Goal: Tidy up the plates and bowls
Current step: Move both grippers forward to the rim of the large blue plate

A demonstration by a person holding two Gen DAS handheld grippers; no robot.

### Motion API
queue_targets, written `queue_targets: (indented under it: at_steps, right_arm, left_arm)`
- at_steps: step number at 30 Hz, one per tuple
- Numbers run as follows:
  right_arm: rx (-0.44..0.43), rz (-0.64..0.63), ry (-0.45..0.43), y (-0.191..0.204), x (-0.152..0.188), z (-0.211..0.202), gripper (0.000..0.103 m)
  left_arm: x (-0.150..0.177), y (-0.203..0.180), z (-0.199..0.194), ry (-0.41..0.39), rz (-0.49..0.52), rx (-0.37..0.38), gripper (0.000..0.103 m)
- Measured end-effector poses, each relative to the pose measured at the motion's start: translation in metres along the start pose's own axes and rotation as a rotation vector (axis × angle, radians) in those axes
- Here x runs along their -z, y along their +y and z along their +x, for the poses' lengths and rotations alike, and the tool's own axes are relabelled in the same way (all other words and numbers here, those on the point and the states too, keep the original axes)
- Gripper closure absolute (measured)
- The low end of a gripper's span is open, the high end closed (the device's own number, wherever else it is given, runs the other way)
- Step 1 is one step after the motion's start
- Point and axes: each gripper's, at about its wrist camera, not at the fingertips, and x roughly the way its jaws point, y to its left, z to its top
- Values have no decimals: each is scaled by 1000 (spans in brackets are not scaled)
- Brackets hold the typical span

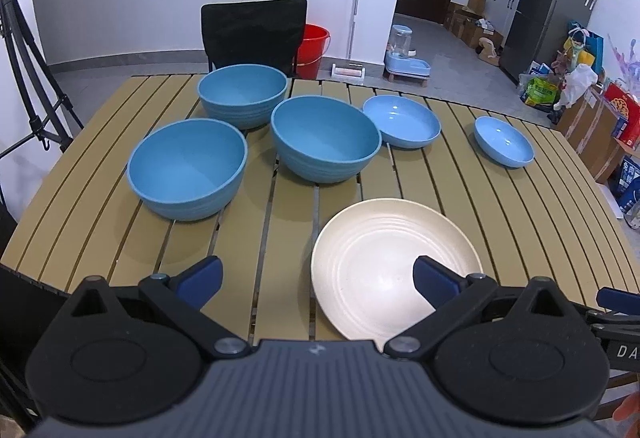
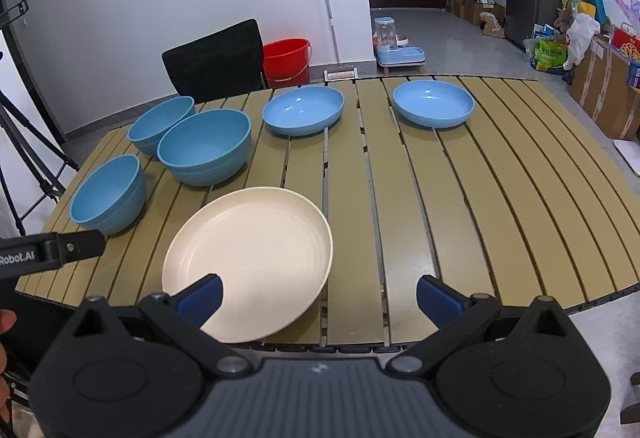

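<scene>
Left wrist view: the left gripper [image 1: 316,278] hangs spread wide and empty, the plate [image 1: 384,262] just ahead to its right.

Right wrist view: the right gripper [image 2: 318,296], likewise agape, has the plate [image 2: 256,250] ahead-left, equally near; bowls [image 2: 204,146] lie beyond.

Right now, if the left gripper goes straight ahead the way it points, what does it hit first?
Probably the middle deep bowl. The left gripper is open and aimed across bare table, with the cream plate under its right finger, off the centre line. Height is unclear, so it may pass over the rim.
</scene>
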Motion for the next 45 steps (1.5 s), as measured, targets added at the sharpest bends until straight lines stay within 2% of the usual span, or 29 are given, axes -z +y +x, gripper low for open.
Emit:
queue_targets:
  at_steps: [13, 22, 25, 34, 42, 45]
  right_arm:
    - [28, 4, 4, -6, -50, 0, 0]
    - [13, 41, 19, -16, -87, 20, 0]
    - [4, 50, 26, -19, -98, 29, 0]
    - [0, 50, 25, -21, -125, 63, 0]
    - [-7, 60, 29, -27, -153, 100, 1]
    - [-9, 60, 35, -29, -163, 115, 4]
  left_arm:
    - [-51, -19, 1, -13, 29, -6, 0]
    - [-86, -35, 14, -24, 47, -14, 0]
    - [-95, -36, 18, -24, 36, 4, 0]
    - [-132, -39, 45, -30, 20, 33, 0]
    - [-160, -40, 86, 6, -4, 70, 0]
    - [-169, -43, 103, 21, 3, 59, 0]
